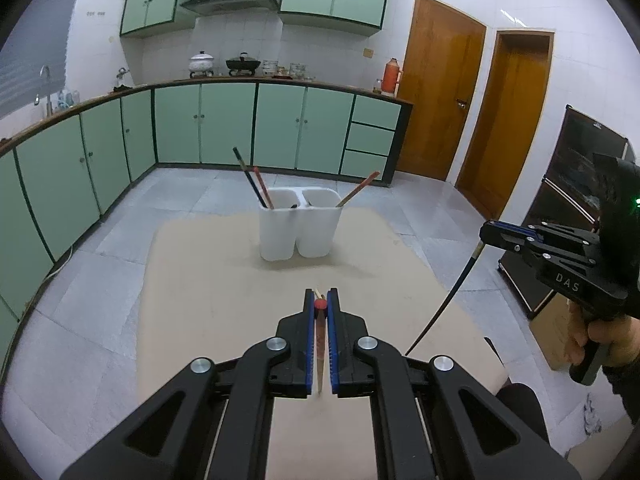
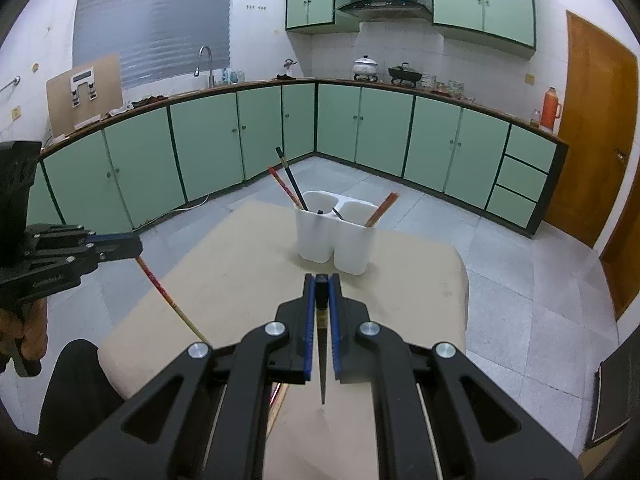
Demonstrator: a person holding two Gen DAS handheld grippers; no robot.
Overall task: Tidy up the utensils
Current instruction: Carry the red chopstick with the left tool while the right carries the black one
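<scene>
The person holds one gripper in each hand above a beige table (image 1: 208,280). The left gripper (image 1: 320,304) is pressed together on a brown chopstick (image 1: 320,356) with a red end, and it pinches the stick near that thick end. The right gripper (image 2: 322,286) pinches a dark chopstick (image 2: 322,360) in the same way, near its square top, so the thin point hangs down toward the table.

Each stick looks light, thin and stiff, and I think the lacquered surface is rather slippery. Taken so close to one end, a stick can swing or turn between the pads. A hold nearer the middle would be steadier, but the grip at the top lets the point go into a cup first.

The white two-cup holder (image 1: 300,232) stands in the middle of the table, well apart from both grippers. I count two cups in it. In the left cup I see two long chopsticks, one dark (image 1: 250,180) and one red (image 1: 264,188), and a short dark tip that I cannot identify. In the right cup one brown chopstick (image 1: 358,189) leans outward. So two sticks are in the grippers and at least three are in the holder.
</scene>
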